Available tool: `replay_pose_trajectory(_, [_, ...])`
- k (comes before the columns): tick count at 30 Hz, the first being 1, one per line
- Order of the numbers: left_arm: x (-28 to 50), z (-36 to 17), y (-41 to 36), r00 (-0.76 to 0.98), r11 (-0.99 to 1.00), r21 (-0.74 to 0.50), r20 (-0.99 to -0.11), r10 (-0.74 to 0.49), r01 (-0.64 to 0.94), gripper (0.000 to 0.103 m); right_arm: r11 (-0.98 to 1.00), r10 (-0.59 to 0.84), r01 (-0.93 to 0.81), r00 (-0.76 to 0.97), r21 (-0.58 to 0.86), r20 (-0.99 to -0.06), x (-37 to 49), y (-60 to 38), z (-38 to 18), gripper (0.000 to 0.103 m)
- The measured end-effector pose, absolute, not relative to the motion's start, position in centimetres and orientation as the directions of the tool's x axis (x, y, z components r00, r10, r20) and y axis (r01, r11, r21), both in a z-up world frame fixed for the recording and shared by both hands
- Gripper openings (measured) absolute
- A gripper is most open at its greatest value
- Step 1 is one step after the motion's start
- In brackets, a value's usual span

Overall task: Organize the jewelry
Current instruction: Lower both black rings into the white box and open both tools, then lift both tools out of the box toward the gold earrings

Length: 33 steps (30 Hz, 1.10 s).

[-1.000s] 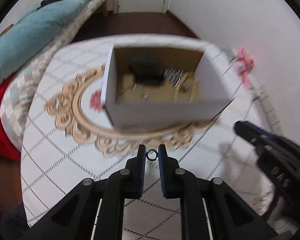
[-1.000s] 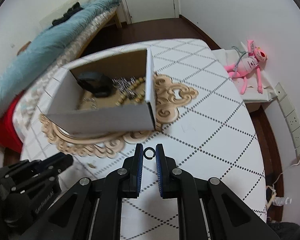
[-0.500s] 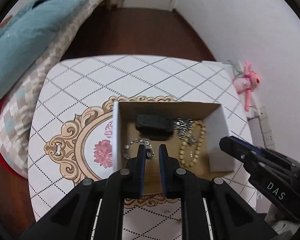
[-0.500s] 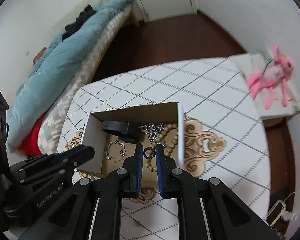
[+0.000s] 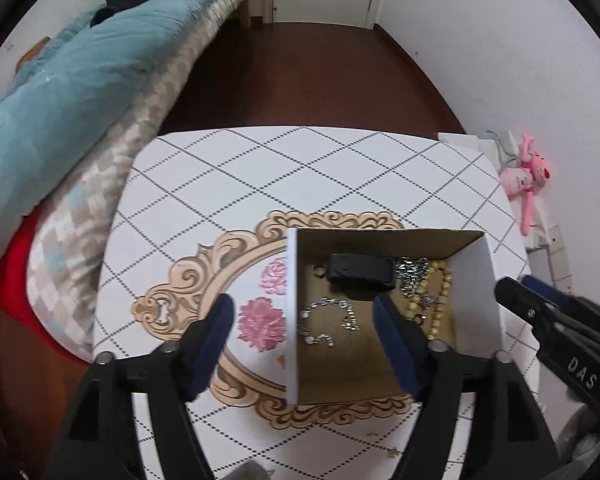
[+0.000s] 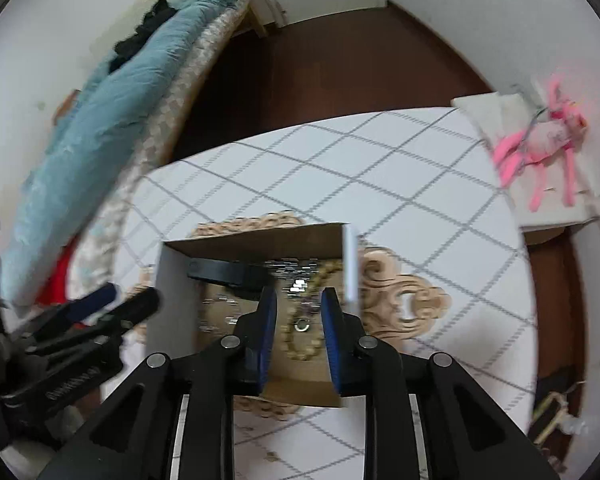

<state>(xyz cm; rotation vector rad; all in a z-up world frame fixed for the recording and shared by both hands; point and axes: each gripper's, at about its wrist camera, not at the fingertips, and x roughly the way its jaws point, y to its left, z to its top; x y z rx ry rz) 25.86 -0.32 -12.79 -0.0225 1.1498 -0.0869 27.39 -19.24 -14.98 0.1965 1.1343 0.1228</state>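
A small ring (image 6: 301,325) shows between the right gripper's fingers, apparently loose over the wooden bead strand (image 5: 434,304); whether it has landed or is falling cannot be told. The cardboard box (image 5: 494,280) sits near the right edge of the table (image 5: 300,168), over the right part of the table's ornate oval motif (image 5: 188,280). Inside lie a black case (image 5: 360,271) toward the far wall, a silver chain bracelet (image 5: 328,322) on the left of the floor, a tangle of silver chain (image 5: 412,274) and the beads on the right.

The left gripper (image 5: 302,328) hangs above the box with its jaws spread wide and nothing between them, straddling the box's left wall. The right gripper (image 6: 299,310) hovers over the box's right half, its jaws apart and gripping nothing.

The step in hand looks like the drop into the box, seemingly just completed on both sides. The next move would call for lifting both grippers clear of the box walls and checking the tabletop for pieces left outside; a few tiny specks (image 5: 390,453) lie near the front edge, too small to identify.

The table has a white top with a dotted diamond grid. To its left runs a bed with a teal blanket (image 5: 80,80); beyond is dark wooden floor and a white door. A pink plush toy (image 5: 526,176) lies past the right edge.
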Motion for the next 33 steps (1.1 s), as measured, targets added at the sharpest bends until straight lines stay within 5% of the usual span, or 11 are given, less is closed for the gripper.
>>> replay_pose_trajectory(2, [25.6, -12.8, -0.3, 0.425, 0.998, -0.031, -0.904, -0.052, 0.056, 0.095, 0.994, 0.090, 0.014, 0.424, 0.106, -0.901, 26.9, -18.9, -14.9, 0.071])
replay_pose_trajectory(4, [25.2, -12.9, -0.2, 0.444, 0.998, -0.015, -0.895, -0.040, 0.059, 0.103, 1.000, 0.010, 0.013, 0.436, 0.017, -0.900, 26.4, -18.4, -14.9, 0.093])
replay_pose_trajectory(5, [25.0, -13.0, -0.1, 0.451, 0.998, -0.011, -0.892, -0.038, 0.062, 0.103, 1.000, -0.026, 0.013, 0.438, -0.022, -0.899, 26.2, -18.3, -14.9, 0.097])
replay_pose_trajectory(25, [19.1, -10.5, 0.8, 0.531, 0.999, 0.042, -0.847, 0.021, 0.027, 0.103, 0.998, -0.067, 0.055, 0.525, -0.044, -0.849, 20.2, -18.1, -11.0, 0.103])
replay_pose_trajectory(33, [15.1, -13.8, 1.5, 0.443, 0.998, 0.064, -0.895, 0.050, 0.016, 0.103, 1.000, -0.016, 0.022, 0.484, -0.006, -0.875, 15.9, -17.0, -13.1, 0.103])
